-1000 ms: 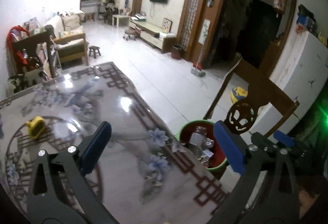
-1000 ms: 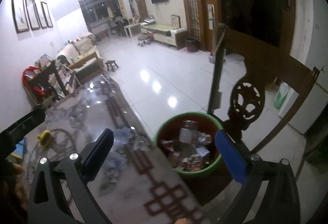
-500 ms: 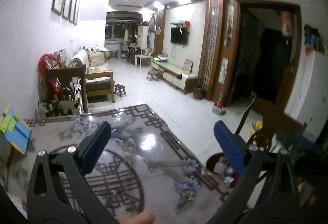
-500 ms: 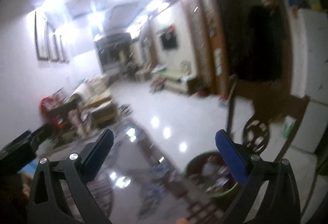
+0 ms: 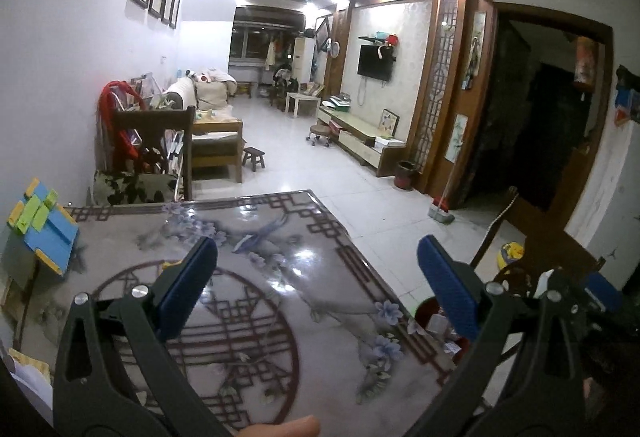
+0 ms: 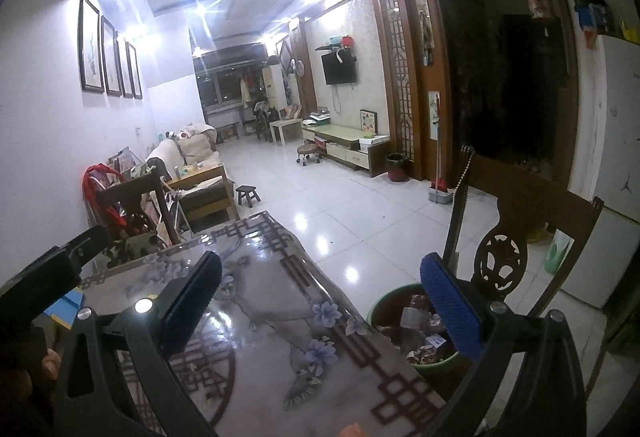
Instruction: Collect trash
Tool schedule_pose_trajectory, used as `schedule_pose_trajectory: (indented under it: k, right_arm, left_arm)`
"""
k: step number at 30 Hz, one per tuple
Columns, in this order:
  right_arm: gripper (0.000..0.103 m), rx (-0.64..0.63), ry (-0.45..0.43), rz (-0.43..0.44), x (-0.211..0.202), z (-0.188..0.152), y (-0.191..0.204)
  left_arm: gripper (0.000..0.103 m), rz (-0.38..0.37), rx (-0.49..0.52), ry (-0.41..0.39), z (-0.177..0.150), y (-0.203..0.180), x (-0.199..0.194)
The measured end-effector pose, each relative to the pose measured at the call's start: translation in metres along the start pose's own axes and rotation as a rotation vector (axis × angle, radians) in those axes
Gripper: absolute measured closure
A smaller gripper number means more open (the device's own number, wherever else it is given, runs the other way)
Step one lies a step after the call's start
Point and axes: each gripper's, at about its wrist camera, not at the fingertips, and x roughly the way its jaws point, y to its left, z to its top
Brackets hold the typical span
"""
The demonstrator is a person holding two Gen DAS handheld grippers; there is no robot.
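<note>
A green-rimmed, red-lined trash bin point(image 6: 390, 307) holding several wrappers and scraps stands on the floor by the table's right edge. In the left wrist view the trash bin point(image 5: 430, 311) shows only as a sliver behind the right finger. My left gripper point(image 5: 316, 277) is held open above the patterned table point(image 5: 260, 301), nothing between its blue pads. Above the table's right side my right gripper point(image 6: 320, 293) is open and holds nothing. The left gripper's black body point(image 6: 52, 277) shows at the left edge of the right wrist view.
A carved wooden chair point(image 6: 516, 237) stands right behind the bin. A blue and yellow stand point(image 5: 40, 225) sits at the table's left edge. Another chair point(image 5: 160, 141) with red straps is at the far end. White tiled floor point(image 6: 360, 205) stretches beyond.
Both grippers have tilted up and drawn back from over the bin, so the room now fills the views. A yellow object seen on the table earlier is no longer visible.
</note>
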Motion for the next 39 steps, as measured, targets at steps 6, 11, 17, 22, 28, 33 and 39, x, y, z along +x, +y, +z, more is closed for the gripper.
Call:
schedule_pose_trajectory:
  k: [6, 11, 17, 22, 28, 33, 39]
  right_arm:
    - [0.007, 0.006, 0.011, -0.013, 0.001, 0.0, -0.004]
    - [0.007, 0.007, 0.016, -0.02, 0.001, -0.001, -0.005]
    - [0.007, 0.008, 0.018, -0.02, 0.0, -0.002, -0.005]
    - [0.007, -0.009, 0.02, -0.029, 0.001, -0.006, -0.005]
    - [0.007, -0.013, 0.021, -0.034, 0.001, -0.01, -0.006]
    - [0.007, -0.015, 0.027, -0.04, 0.003, -0.013, -0.008]
    - [0.007, -0.016, 0.027, -0.041, 0.003, -0.012, -0.008]
  left_arm:
    - [0.005, 0.012, 0.029, -0.006, -0.001, -0.005, 0.002]
    - [0.005, 0.011, 0.032, -0.002, -0.001, -0.008, 0.003]
    - [0.005, 0.015, 0.038, -0.007, 0.0, -0.008, 0.003]
    - [0.005, 0.015, 0.038, -0.006, 0.0, -0.008, 0.003]
    - [0.005, 0.016, 0.037, -0.008, -0.001, -0.009, 0.003]
    - [0.005, 0.016, 0.039, -0.005, 0.0, -0.01, 0.004]
    - [0.005, 0.014, 0.039, -0.001, -0.001, -0.009, 0.006]
